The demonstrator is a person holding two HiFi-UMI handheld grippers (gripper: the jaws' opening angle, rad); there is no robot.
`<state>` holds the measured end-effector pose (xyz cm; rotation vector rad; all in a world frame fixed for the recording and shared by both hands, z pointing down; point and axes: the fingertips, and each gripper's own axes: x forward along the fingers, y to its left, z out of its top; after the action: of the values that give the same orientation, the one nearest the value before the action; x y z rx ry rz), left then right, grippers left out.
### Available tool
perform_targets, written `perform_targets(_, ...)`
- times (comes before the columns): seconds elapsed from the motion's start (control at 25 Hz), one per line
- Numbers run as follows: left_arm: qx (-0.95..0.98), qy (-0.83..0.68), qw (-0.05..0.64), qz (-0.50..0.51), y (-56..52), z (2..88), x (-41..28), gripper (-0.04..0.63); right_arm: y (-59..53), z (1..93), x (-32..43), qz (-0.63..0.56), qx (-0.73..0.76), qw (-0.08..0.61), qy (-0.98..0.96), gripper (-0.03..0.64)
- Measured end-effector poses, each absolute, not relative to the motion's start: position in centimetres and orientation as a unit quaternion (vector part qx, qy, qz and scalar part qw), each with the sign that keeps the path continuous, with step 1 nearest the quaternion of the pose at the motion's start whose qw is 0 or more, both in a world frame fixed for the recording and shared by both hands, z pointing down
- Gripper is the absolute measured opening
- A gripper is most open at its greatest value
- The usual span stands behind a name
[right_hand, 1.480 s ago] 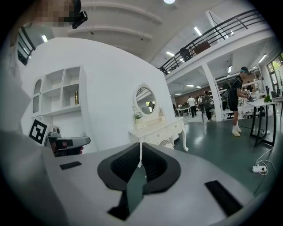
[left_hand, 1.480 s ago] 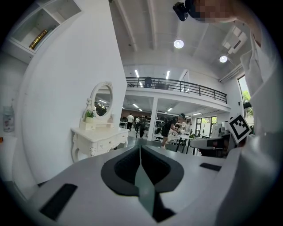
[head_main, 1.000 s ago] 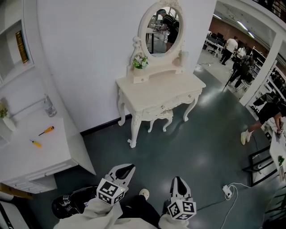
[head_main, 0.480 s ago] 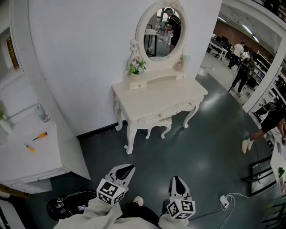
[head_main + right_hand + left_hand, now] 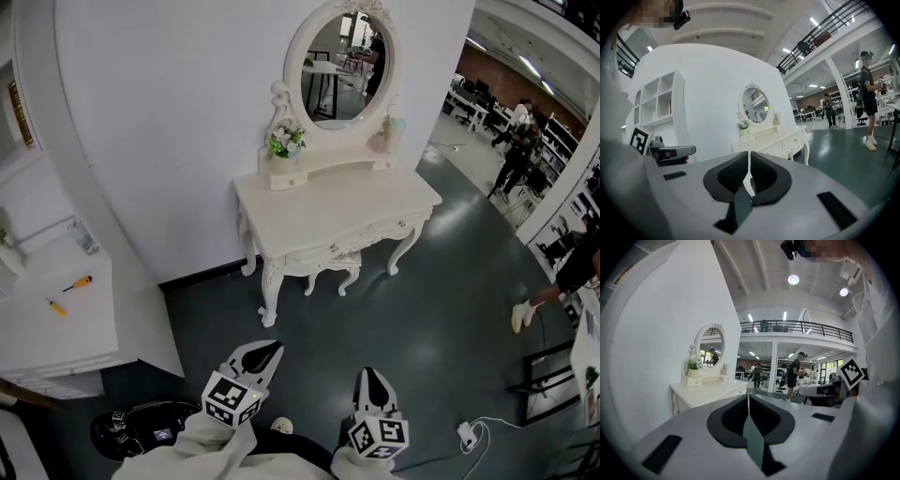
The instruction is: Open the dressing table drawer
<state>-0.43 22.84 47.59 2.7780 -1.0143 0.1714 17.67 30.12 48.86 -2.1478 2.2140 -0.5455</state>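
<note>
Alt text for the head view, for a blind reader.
A white dressing table with an oval mirror stands against a white wall, its drawer closed. At the bottom, the left gripper and right gripper, both shut and empty, point toward it across dark floor.

In the head view, the table [image 5: 337,202] top hides most of the stool [image 5: 330,269] under it. The drawer [image 5: 366,234] knobs are too small to see there. A person [image 5: 574,272] at the right edge is cut off. The black thing [image 5: 141,427] at the lower left is partly behind a sleeve [image 5: 202,450]; I cannot tell what it is.
</note>
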Motion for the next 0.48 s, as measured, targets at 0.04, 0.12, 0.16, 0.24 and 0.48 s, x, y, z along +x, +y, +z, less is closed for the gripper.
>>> perform_targets(0.04, 0.934, -0.341, 0.09, 0.058, 22.8, 47.7, -0.2, 0.025, 30.1, 49.1, 17.9, -0.176, -0.686, 0.005, 0.706, 0.04)
perform_targets(0.12, 0.934, -0.339, 0.091, 0.06, 23.0, 48.1, 0.2, 0.025, 30.1, 49.6, 18.1, -0.18, -0.685, 0.007, 0.706, 0.04)
perform_targets(0.16, 0.934, -0.339, 0.092, 0.061, 23.0, 48.2, 0.3, 0.025, 30.1, 49.8, 18.1, -0.182, -0.685, 0.007, 0.706, 0.04)
perform_targets(0.24, 0.934, -0.339, 0.096, 0.063, 23.0, 48.4, 0.4, 0.025, 30.0, 50.1, 17.9, -0.186, -0.682, 0.007, 0.707, 0.04)
perform_targets(0.48, 0.931, -0.344, 0.108, 0.063, 22.5, 49.1, 0.2, 0.025, 29.3, 50.7, 17.4, -0.195, -0.675, 0.001, 0.712, 0.04)
